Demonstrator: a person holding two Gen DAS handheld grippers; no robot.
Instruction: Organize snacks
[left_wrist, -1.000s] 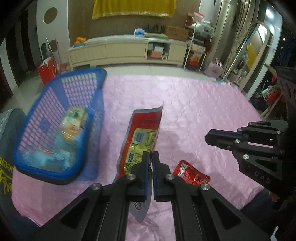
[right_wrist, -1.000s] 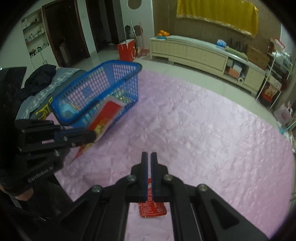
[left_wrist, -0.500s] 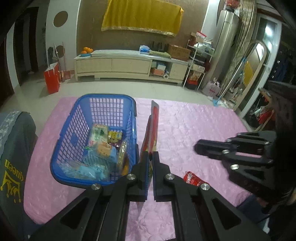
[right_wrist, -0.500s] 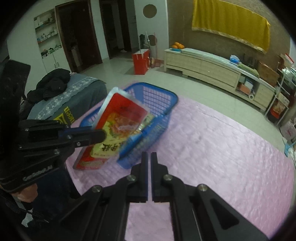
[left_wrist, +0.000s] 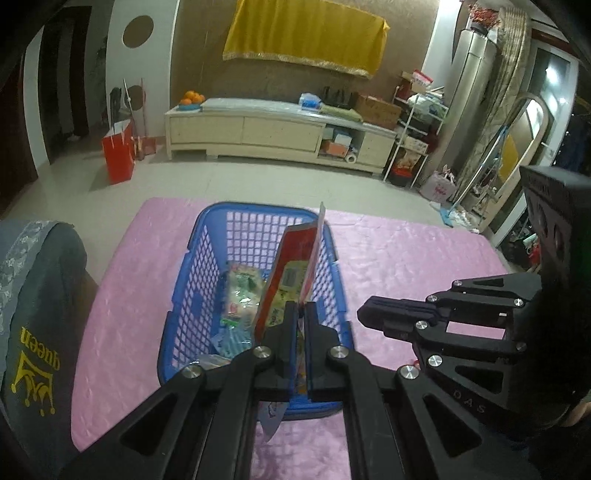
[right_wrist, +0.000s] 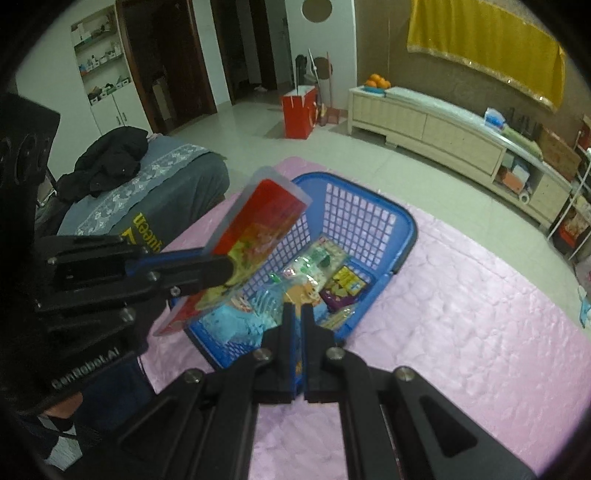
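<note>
Snack bag over the basket
The left claw (left_wrist: 300, 314) pinches the red snack bag (right_wrist: 258, 236) above the blue basket (right_wrist: 402, 236); the right claw (right_wrist: 298, 317) is closed, holding nothing.

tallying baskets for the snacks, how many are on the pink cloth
1: the blue basket sits on the pink cloth, below the red packet held in the left gripper. None appears hidden.

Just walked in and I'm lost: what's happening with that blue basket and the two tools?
A person is sorting snacks into the blue basket on the pink tablecloth. The left tool is shut on a large red snack packet, holding it tilted over the basket's near left corner, not yet dropped in. The right tool is shut with nothing between its fingers, hovering by the basket's near edge. Several packets already lie inside.
</note>
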